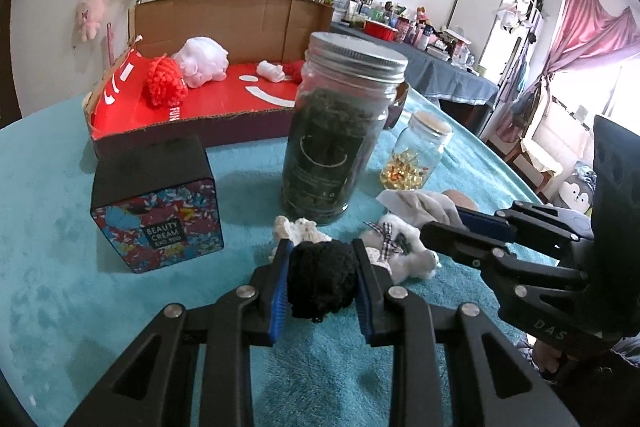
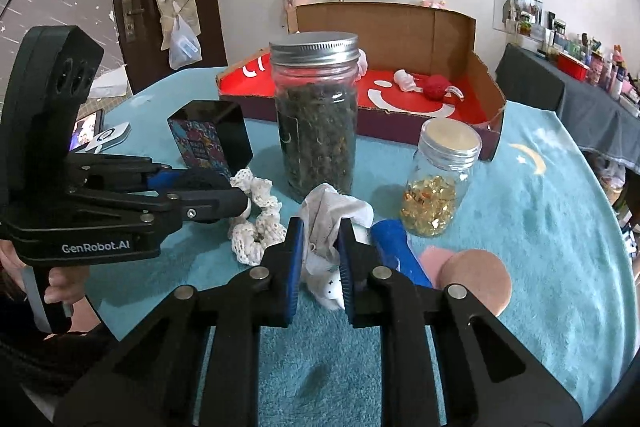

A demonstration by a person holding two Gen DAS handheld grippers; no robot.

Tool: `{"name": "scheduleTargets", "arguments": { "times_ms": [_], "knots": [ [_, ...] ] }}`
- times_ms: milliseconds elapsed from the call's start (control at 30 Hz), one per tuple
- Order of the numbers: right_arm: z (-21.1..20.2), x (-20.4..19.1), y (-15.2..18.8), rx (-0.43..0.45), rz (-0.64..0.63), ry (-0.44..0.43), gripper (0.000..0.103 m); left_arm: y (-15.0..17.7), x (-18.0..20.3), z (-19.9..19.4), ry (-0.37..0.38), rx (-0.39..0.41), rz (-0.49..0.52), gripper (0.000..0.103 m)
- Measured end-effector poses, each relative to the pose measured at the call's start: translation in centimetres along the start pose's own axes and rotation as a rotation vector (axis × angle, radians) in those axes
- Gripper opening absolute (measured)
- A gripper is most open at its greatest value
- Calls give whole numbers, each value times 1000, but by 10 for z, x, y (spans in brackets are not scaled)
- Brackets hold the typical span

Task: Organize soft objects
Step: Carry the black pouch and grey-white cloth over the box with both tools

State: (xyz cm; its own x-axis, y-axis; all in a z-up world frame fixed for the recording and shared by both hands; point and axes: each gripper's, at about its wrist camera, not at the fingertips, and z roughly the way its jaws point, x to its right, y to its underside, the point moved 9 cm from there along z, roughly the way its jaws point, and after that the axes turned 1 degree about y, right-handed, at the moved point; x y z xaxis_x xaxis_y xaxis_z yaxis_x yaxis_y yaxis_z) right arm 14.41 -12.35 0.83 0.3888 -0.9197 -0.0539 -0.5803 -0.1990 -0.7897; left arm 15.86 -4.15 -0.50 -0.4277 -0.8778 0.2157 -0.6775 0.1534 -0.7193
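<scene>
On the teal towel-covered table (image 1: 60,227), both grippers are clamped on soft things.

Left gripper (image 1: 322,281) has its fingers closed onto a black knitted scrunchie (image 1: 322,283), just in front of a cream lace scrunchie (image 2: 256,223); right gripper (image 2: 320,267) has its fingers squeezed nearly together on a crumpled white sock (image 2: 330,223). Behind them stand a tall glass jar of dark dried leaves (image 1: 332,131) and a small jar of gold capsules (image 2: 436,183) (both lidded). Farther back, an open cardboard box with a red floor (image 1: 224,99) holds a red knitted scrunchie (image 1: 164,81) and a white plush (image 1: 202,63).
</scene>
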Motion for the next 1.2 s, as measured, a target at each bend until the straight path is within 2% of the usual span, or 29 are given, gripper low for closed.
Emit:
{"name": "scheduleTargets", "arguments": {
  "times_ms": [333,733,967,1200],
  "knots": [
    [-5,15,1,-3,45,2,16,2,-12,-10,-22,17,-24,30],
    [-11,65,6,-27,120,42,16,9,-82,-35,-145,19,-114,30],
    [-3,85,8,-61,171,4,16,14,-112,-41,-196,-10,-118,30],
    [7,107,6,-93,215,-41,16,10,-138,-36,-235,-33,-68,30]
  ]
}}
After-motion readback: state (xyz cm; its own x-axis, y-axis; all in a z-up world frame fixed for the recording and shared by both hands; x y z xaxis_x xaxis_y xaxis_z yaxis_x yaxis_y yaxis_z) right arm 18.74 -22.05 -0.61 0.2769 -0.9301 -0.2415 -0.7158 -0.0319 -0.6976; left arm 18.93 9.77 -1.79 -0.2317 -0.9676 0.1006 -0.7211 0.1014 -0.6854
